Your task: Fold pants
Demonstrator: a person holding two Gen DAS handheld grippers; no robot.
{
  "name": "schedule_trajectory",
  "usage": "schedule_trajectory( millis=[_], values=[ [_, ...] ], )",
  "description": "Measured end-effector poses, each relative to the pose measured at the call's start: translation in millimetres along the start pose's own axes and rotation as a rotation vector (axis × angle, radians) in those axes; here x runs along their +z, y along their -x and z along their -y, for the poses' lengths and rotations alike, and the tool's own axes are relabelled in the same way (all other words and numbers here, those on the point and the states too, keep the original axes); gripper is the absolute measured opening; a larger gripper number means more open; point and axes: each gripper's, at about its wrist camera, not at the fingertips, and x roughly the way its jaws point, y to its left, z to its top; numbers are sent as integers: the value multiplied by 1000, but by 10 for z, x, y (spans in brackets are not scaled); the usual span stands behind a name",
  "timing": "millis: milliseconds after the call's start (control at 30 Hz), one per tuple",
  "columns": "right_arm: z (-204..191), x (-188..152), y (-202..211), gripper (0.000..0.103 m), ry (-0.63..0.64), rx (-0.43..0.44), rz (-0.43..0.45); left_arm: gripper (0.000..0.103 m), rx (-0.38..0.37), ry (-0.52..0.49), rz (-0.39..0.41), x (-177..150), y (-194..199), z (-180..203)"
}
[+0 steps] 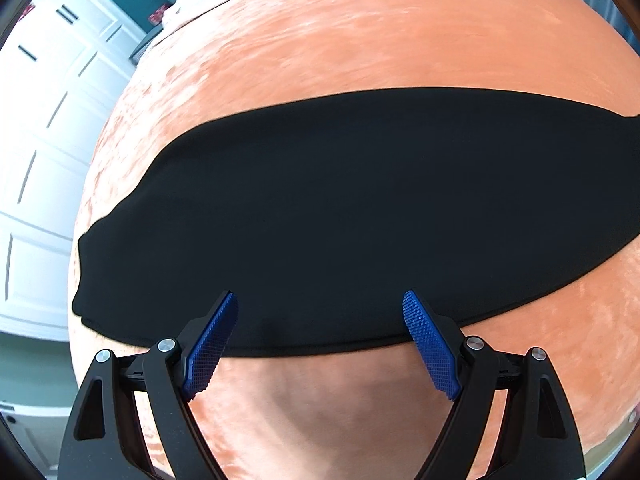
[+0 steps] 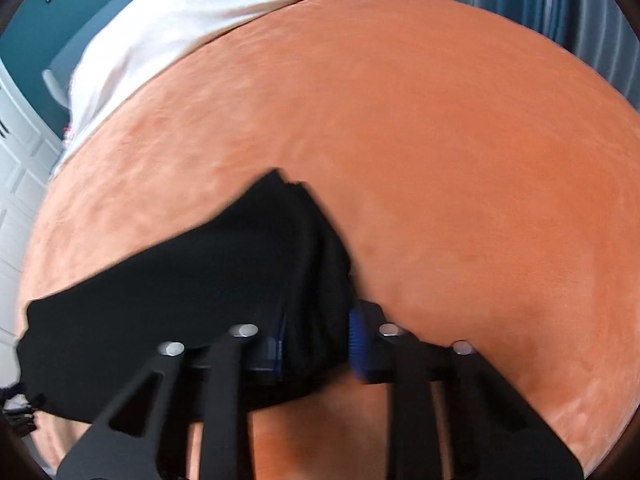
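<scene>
Pants (image 1: 360, 208), black, lay in a long flat band across the orange bedspread (image 1: 380, 40), close to the bed's near edge, seemingly already doubled leg on leg. The left tool (image 1: 320, 340) hung spread wide over the near hem, gripping nothing, probably poised to take that edge. The right tool (image 2: 316, 344) was pinching a bunched end of the cloth, likely to carry it across. Bare bedspread stretched beyond toward the white sheet (image 2: 180, 20), leaving ample room.

Black pants (image 1: 340, 216) flat on bed
</scene>
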Motion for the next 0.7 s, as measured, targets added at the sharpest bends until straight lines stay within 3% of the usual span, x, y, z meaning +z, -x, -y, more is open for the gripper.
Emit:
schedule_trajectory(
  millis=[133, 367, 533, 700],
  values=[
    [-426, 55, 266, 21, 18, 84, 31, 82, -13, 54, -12, -149, -14, -354],
    [-1987, -168, 584, 21, 208, 291, 14, 82, -19, 179, -16, -476, -103, -1272],
    [-3444, -670, 480, 21, 380, 419, -57, 82, -6, 282, -31, -768, -261, -2123],
    [-4523, -1240, 109, 21, 520, 417, -144, 82, 6, 376, -42, -1017, -437, -2914]
  ],
)
